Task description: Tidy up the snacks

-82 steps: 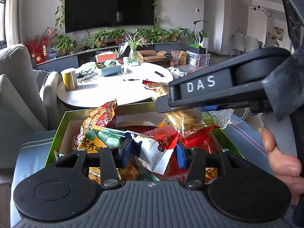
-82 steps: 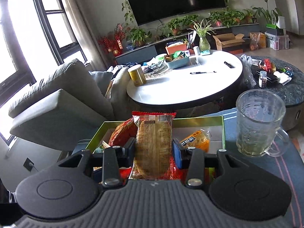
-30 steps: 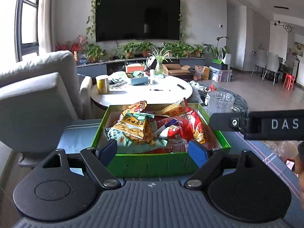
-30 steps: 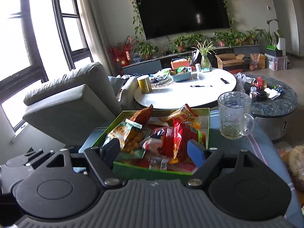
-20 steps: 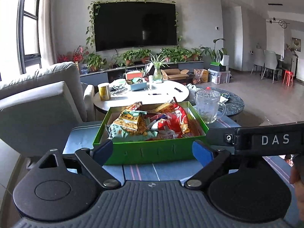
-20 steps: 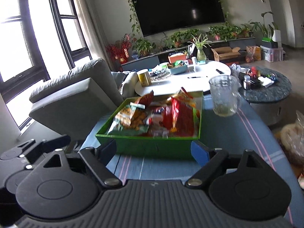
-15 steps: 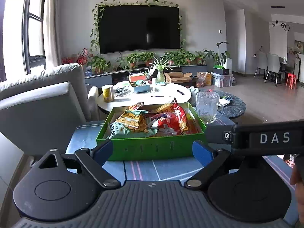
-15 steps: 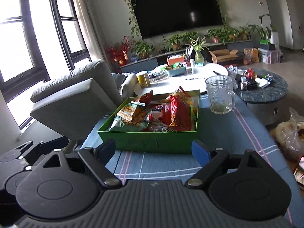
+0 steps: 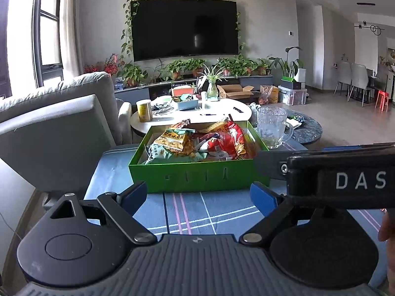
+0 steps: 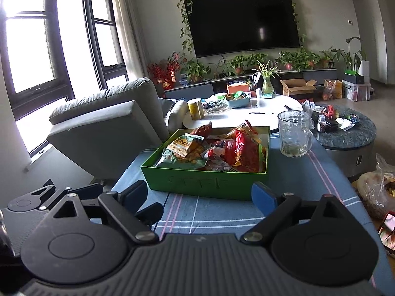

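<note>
A green box (image 9: 197,175) full of snack packets (image 9: 197,143) stands on a blue striped cloth (image 9: 187,212). It also shows in the right wrist view (image 10: 205,183) with its packets (image 10: 217,150). My left gripper (image 9: 198,196) is open and empty, held back from the box's near wall. My right gripper (image 10: 200,194) is open and empty, also short of the box. The right gripper's body (image 9: 340,175) crosses the right side of the left wrist view. The left gripper's body (image 10: 49,197) shows at the lower left of the right wrist view.
A glass mug (image 10: 293,133) stands on the cloth to the right of the box, and also shows in the left wrist view (image 9: 271,127). A grey armchair (image 10: 103,120) is at the left. A white round table (image 10: 246,116) with clutter lies behind. A plastic bag (image 10: 375,187) sits at the right.
Both grippers let go of their snack packets in the box, opened, and drew back toward me. The box now sits farther away in both views.
</note>
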Available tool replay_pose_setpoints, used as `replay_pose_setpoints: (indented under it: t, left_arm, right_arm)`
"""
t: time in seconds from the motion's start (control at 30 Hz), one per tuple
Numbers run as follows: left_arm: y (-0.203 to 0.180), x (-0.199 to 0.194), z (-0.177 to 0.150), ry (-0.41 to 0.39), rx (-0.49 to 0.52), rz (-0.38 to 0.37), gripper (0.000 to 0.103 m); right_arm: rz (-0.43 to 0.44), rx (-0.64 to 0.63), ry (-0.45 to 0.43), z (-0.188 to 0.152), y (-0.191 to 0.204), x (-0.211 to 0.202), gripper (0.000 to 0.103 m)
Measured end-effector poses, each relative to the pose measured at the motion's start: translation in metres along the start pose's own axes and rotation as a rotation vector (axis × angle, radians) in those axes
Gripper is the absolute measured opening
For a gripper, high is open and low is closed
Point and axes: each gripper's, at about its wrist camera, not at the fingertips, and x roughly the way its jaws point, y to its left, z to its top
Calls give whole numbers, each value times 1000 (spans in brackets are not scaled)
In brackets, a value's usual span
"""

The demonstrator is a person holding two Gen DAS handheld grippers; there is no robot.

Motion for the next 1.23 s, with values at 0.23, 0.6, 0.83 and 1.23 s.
replay_pose_setpoints:
  t: [0.23, 0.6, 0.83, 1.23]
  left_arm:
    - [0, 4, -3, 16, 0, 9, 90]
    - [2, 5, -1, 19, -7, 19, 90]
    - [3, 6, -1, 25, -14, 24, 90]
    - [4, 7, -4, 40, -22, 35, 90]
  right_arm:
    - [3, -5, 17, -6, 4, 4, 87]
    - [-1, 0, 22, -6, 3, 3, 87]
    - [3, -4, 30, -7, 5, 4, 87]
    - [8, -4, 39, -8, 6, 5, 87]
